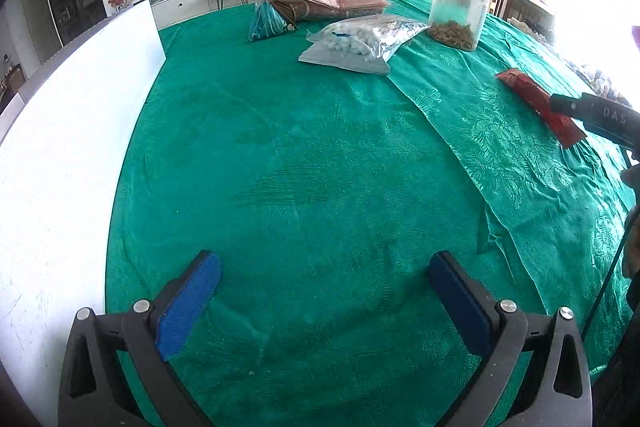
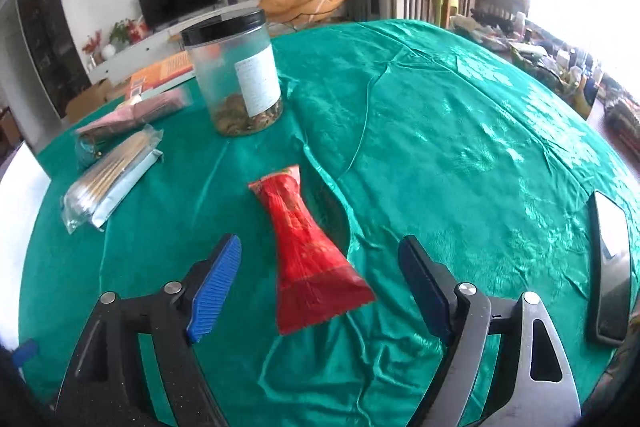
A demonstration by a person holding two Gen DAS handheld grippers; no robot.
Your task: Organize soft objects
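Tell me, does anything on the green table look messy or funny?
Yes. The red packet is squeezed thin in its middle, like an hourglass, lying between the open right gripper fingers. The green tablecloth is wrinkled and folded beside it. Nothing looks spilled.

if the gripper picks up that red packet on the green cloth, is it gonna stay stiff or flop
The red packet would probably flop: it is pinched narrow at its middle and flares at both ends, like thin film. Its glossy wrapper might slip between the right gripper pads. Lying flat, it looks unlikely to roll.
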